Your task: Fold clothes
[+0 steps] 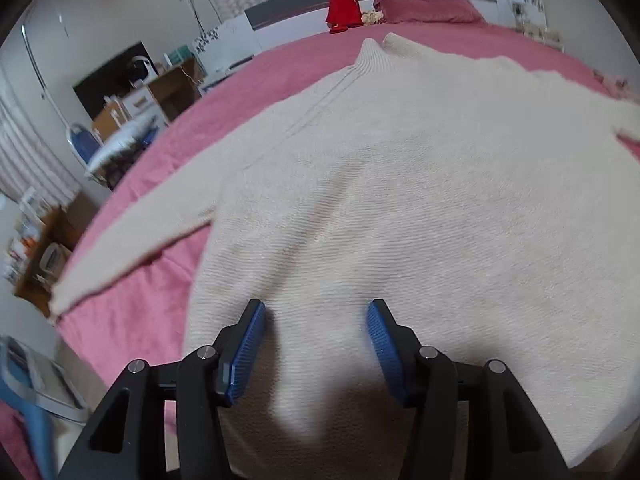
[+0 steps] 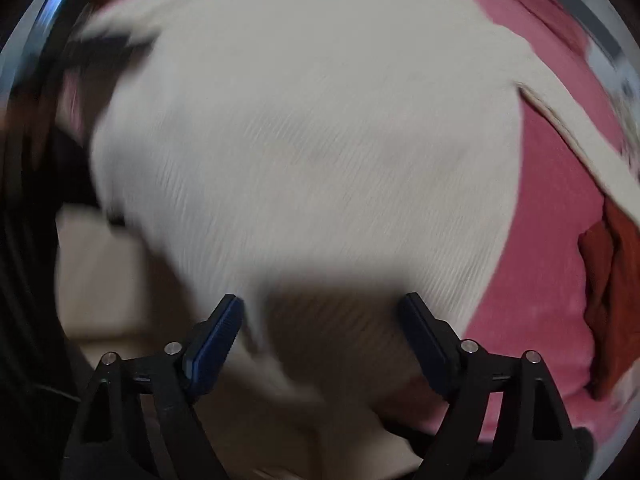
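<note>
Near the bed's (image 1: 280,76) edge, my left gripper (image 1: 316,320) and right gripper (image 2: 322,316) gape empty over the soft, floppy sweater (image 1: 400,184) (I'd pinch its hem).

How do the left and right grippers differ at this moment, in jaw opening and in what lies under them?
The left gripper stands with a narrower gap than the right gripper, whose jaws are spread wider. The left one's view is fairly sharp; the right one's is smeared with blur. Both are open, pinch nothing, and hover over the hem end of the cream sweater spread on the pink bedspread.
</note>
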`<control>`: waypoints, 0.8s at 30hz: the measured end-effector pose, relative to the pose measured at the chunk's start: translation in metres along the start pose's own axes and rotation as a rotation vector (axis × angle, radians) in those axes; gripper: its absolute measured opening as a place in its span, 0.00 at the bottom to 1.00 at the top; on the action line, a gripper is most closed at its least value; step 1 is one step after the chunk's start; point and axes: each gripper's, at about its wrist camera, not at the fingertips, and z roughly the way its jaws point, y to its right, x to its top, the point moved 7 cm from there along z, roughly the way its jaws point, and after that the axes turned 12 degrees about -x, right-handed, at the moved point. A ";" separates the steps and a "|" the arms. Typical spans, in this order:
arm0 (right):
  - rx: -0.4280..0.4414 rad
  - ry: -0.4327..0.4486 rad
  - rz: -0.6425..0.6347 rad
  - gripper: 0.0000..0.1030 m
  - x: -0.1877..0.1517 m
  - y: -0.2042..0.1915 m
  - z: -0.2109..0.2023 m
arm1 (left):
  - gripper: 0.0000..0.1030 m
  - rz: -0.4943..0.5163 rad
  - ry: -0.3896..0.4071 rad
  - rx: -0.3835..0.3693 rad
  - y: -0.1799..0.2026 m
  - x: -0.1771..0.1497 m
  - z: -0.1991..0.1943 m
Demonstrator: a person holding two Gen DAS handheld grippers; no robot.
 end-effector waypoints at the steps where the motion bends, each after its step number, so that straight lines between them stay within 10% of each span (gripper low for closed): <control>1: 0.003 -0.011 -0.036 0.81 -0.004 -0.004 -0.001 | 0.54 0.000 -0.011 0.014 -0.004 0.000 0.000; 5: 0.189 0.079 0.115 0.73 0.027 0.022 -0.036 | 0.54 -0.062 -0.048 -0.008 -0.020 -0.004 -0.009; 10: 0.073 0.257 0.229 0.73 0.117 0.077 -0.053 | 0.51 0.031 -0.026 0.123 -0.029 0.016 -0.022; 14: 0.133 0.193 0.400 0.73 0.184 0.086 0.003 | 0.52 0.073 0.016 0.057 -0.002 0.030 -0.017; 24: 0.102 0.219 0.200 0.80 0.137 -0.003 0.030 | 0.52 0.292 -0.136 0.140 0.039 -0.013 -0.003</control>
